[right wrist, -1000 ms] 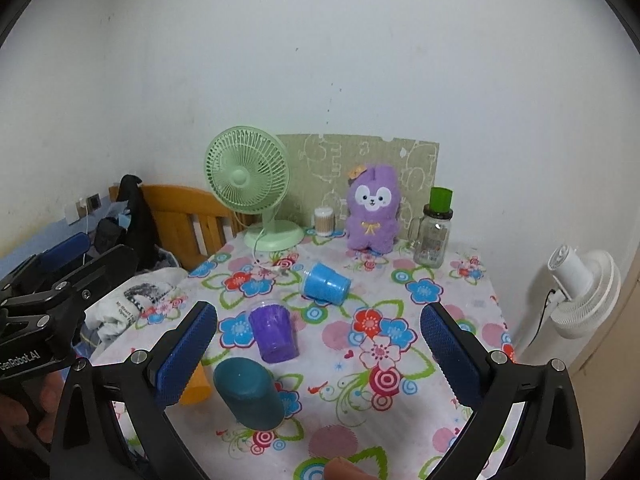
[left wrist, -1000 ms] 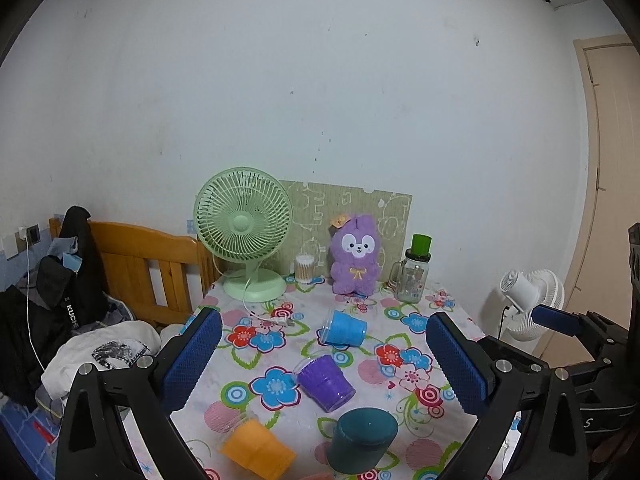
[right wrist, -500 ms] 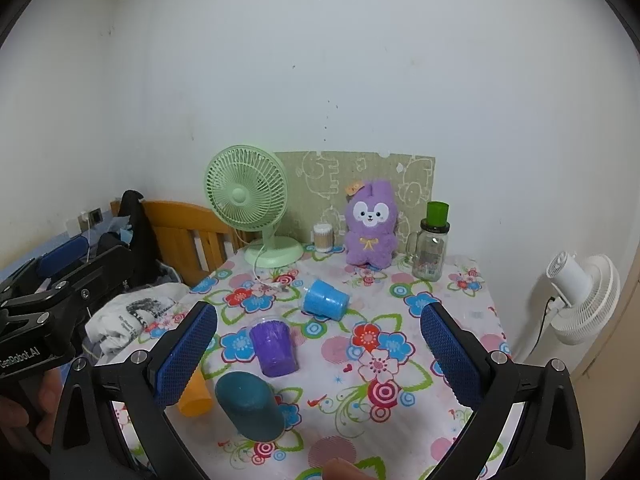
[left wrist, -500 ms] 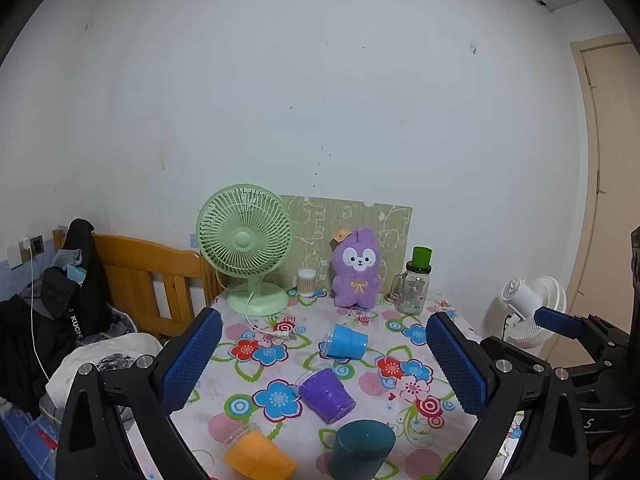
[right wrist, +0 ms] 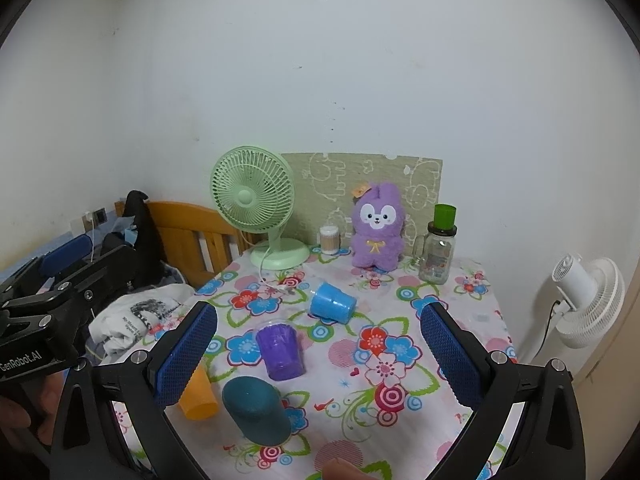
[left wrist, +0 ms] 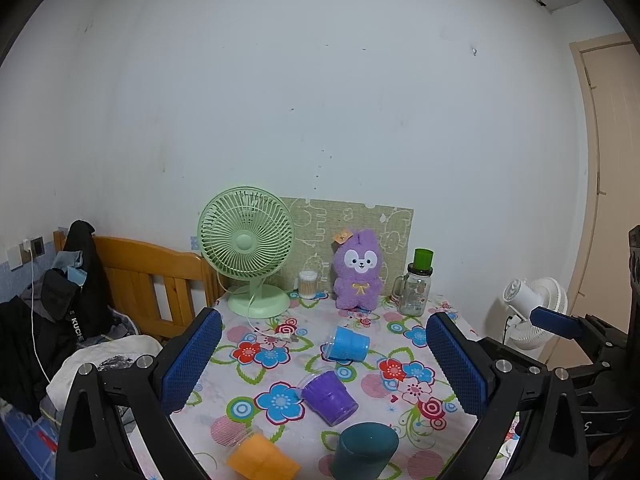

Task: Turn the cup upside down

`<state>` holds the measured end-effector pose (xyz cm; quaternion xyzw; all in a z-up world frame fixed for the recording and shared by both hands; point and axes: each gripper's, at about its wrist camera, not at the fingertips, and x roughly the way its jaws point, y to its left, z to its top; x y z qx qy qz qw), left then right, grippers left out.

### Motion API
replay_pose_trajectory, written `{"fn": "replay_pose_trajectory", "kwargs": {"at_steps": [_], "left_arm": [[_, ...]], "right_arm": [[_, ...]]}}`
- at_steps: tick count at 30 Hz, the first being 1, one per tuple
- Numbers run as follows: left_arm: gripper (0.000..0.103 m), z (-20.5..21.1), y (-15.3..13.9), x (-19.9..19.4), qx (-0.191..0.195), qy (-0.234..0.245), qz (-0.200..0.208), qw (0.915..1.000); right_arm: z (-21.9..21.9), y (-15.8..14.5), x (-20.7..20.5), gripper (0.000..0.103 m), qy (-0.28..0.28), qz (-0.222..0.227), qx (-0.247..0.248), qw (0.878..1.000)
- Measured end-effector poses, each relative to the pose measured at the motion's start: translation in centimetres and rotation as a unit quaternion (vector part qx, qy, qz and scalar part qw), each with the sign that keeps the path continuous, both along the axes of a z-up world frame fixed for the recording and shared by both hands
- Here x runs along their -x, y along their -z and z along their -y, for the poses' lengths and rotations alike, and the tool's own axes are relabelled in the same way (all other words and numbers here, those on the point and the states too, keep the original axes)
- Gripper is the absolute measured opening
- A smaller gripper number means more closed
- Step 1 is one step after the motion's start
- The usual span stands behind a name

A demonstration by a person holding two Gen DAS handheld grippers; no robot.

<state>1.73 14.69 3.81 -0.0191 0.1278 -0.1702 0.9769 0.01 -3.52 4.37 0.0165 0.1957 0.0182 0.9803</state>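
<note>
My left claw (left wrist: 322, 354) and my right claw (right wrist: 318, 354) both hang spread wide above the near edge of the desk (right wrist: 452, 308) with its flowered cloth, pinching nothing. Four plastic cups lie between the blue pads. A light blue plastic cup (right wrist: 333, 303) lies on its side near the middle of the desk, and a translucent purple plastic cup (right wrist: 280, 348) lies tipped just nearer. A dark teal plastic cup (right wrist: 256, 408) rests toward the near edge, its closed base toward my right claw's camera, with an orange plastic cup (right wrist: 198, 396) touching or just beside it toward the left edge. Along the far edge stand a pale green desk fan (right wrist: 256, 208), a purple plush rabbit (right wrist: 378, 226) and a glass jar with a green lid (right wrist: 438, 248).
</note>
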Motion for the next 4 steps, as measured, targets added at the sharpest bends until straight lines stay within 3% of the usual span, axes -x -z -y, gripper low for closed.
{"fn": "replay_pose_trajectory", "kwargs": {"at_steps": [4], "left_arm": [[0.103, -0.18, 0.05, -0.1, -0.001, -0.001, 0.002, 1.0]], "right_arm": [[-0.13, 0.09, -0.13, 0.103, -0.003, -0.001, 0.0, 1.0]]}}
